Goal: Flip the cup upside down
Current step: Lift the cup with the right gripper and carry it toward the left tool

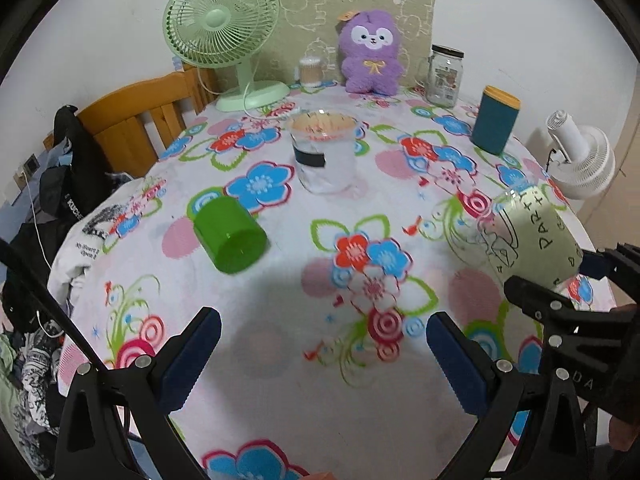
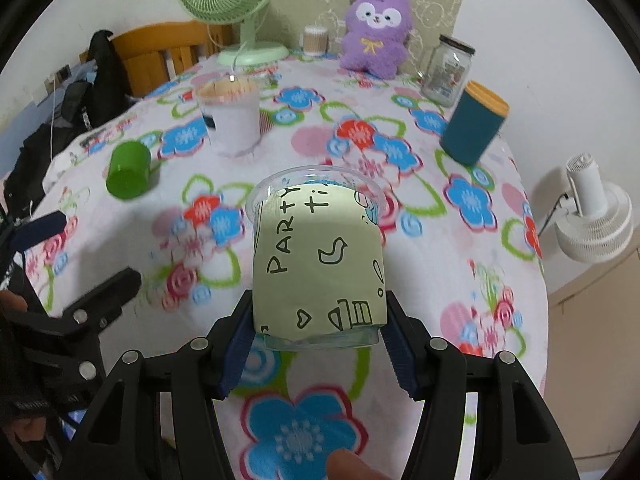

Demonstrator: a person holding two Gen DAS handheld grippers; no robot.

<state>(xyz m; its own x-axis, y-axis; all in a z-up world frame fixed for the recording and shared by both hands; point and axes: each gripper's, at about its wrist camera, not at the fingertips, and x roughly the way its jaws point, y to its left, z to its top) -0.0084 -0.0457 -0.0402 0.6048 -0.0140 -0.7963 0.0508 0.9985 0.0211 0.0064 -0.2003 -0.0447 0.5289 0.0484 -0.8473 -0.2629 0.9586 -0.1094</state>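
Note:
A clear plastic cup with a pale green "PARTY" sleeve (image 2: 318, 260) is held in my right gripper (image 2: 318, 320), whose blue pads are shut on its base end. The cup is tilted, with its open rim pointing away over the floral tablecloth. It also shows in the left wrist view (image 1: 532, 236), lifted at the right, with the right gripper (image 1: 560, 280) behind it. My left gripper (image 1: 320, 344) is open and empty, low over the near part of the table. In the right wrist view the left gripper (image 2: 76, 264) shows at the left.
A green cup (image 1: 232, 232) lies on its side at left. A clear cup with a black label (image 1: 326, 152) stands mid-table. A teal canister (image 1: 494, 120), glass jar (image 1: 444, 76), purple plush (image 1: 372, 52) and green fan (image 1: 224, 36) stand at the back. A white fan (image 1: 580, 156) is off the right edge.

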